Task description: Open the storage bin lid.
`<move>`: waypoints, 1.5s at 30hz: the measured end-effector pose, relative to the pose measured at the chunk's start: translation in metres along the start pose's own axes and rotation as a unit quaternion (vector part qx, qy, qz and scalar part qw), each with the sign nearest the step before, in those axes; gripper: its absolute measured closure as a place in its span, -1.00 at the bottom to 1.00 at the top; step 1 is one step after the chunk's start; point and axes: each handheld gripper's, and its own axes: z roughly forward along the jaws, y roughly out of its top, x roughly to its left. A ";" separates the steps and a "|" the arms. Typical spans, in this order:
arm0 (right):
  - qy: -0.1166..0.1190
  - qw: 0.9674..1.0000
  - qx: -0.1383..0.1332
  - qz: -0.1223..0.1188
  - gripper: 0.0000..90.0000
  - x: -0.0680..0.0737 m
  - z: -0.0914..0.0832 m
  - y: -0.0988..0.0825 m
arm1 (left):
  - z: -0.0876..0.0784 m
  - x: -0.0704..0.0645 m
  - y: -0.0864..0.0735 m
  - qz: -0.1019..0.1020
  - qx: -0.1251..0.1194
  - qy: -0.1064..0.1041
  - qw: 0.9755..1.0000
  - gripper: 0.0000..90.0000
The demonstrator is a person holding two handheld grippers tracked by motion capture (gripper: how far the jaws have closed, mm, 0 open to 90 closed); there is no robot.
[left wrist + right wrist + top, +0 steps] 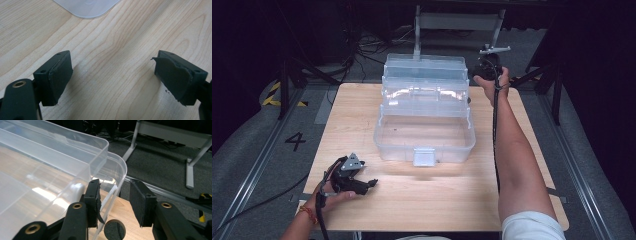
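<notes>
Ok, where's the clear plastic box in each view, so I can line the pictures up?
High view: the clear plastic box stands open mid-table, lid tipped back.
Left gripper view: one rounded corner of it at the top edge, beyond the open jaws.
Right gripper view: its upper rim and corner fill the left, one jaw each side of the wall.
Shared landmark: the wooden table.

Box set at the far middle of the surface (362,205), a gripper at each side

The open clear box (424,130) is being carried on the far middle of the surface, its raised lid and trays (425,80) lying behind the lower tub. The left gripper (371,183) is being held over the near left part of the surface, before and left of the box and well apart from it. The right gripper (477,75) is being held at the box's far right corner, with the corner rim (120,175) standing between its parted jaws.
</notes>
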 end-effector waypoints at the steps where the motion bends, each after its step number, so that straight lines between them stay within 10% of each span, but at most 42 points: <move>1: 0.000 1.000 0.000 0.000 0.35 0.000 0.000 0.000 | 0.000 0.000 0.000 0.001 0.000 0.001 1.000 -0.66; 45: 0.067 0.992 -0.015 -0.107 -0.02 0.045 -0.125 -0.085 | 0.002 0.000 0.001 0.002 -0.001 -0.001 1.000 -0.67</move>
